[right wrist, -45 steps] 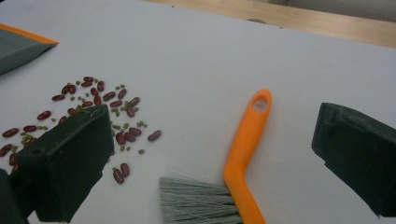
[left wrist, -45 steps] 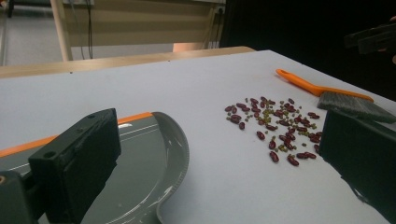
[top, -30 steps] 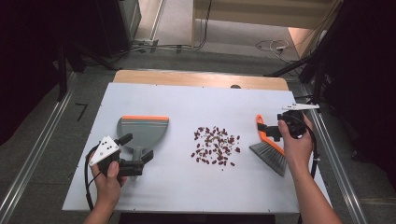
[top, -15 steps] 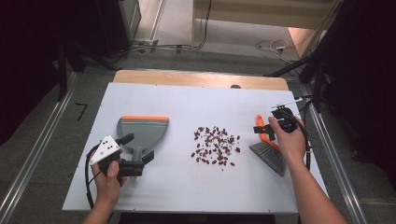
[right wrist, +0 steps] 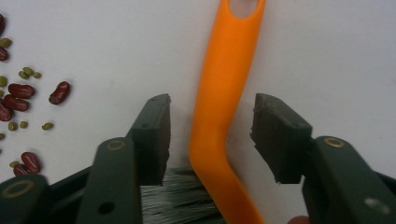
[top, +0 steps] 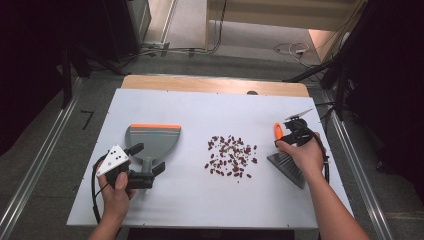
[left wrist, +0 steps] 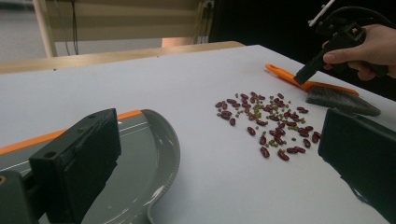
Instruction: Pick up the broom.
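Nearest you, your left tongs (top: 148, 165) straddle the dustpan (top: 151, 137) handle, unclenched. Right of the beans (top: 231, 155), your right tongs (right wrist: 211, 135) have just been closing around the brush (right wrist: 223, 116) handle, pads not yet touching. Close off-centre and the handle could skid across the counter (top: 200, 107), dragging bristles into the beans.

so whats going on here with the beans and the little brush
A person holds a claw in each hand. The right claw straddles the orange handle of the brush; its jaws have just been closing but do not press on it yet. The left claw sits open at the handle of the grey dustpan. The beans lie scattered between them, unswept.
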Action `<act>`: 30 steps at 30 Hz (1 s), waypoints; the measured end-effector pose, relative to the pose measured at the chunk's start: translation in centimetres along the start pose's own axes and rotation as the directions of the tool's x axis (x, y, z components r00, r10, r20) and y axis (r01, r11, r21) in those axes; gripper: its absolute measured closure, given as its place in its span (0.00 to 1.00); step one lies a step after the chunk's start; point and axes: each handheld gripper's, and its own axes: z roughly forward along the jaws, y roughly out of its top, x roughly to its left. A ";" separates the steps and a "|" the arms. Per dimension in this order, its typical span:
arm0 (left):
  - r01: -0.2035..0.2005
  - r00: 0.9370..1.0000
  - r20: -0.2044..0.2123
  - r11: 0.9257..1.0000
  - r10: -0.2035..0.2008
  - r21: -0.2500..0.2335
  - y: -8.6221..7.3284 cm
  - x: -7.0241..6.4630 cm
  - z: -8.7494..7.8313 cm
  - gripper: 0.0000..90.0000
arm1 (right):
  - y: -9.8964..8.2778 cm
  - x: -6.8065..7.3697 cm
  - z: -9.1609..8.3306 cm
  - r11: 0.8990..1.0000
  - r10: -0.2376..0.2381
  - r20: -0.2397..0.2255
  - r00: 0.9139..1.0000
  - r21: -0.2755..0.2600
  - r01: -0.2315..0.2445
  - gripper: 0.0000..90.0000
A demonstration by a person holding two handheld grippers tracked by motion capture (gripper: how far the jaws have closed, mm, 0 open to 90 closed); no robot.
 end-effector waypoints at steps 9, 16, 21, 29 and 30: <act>-0.002 1.000 -0.005 1.000 0.002 0.000 0.0 0.0 -0.1 0.00 | -0.4 0.4 0.9 0.999 -0.027 0.036 0.999 0.042 0.026 0.59; -0.003 1.000 -0.006 1.000 0.003 0.004 0.0 -0.1 0.0 0.00 | -0.2 0.1 0.9 0.999 -0.008 0.043 0.999 0.052 0.006 0.74; -0.012 1.000 0.000 1.000 0.012 0.007 0.0 -0.3 0.2 0.00 | -0.2 -0.2 0.9 0.998 0.018 0.024 1.000 0.053 -0.019 0.77; -0.009 1.000 -0.015 1.000 0.009 0.009 -0.1 -0.2 0.2 0.00 | -1.7 -0.8 0.7 0.996 0.055 -0.030 0.998 -0.066 -0.057 0.77; -0.008 1.000 -0.017 1.000 0.008 0.009 -0.2 -0.2 0.2 0.00 | -2.3 -0.9 0.4 0.993 0.045 -0.053 0.998 -0.103 -0.051 0.77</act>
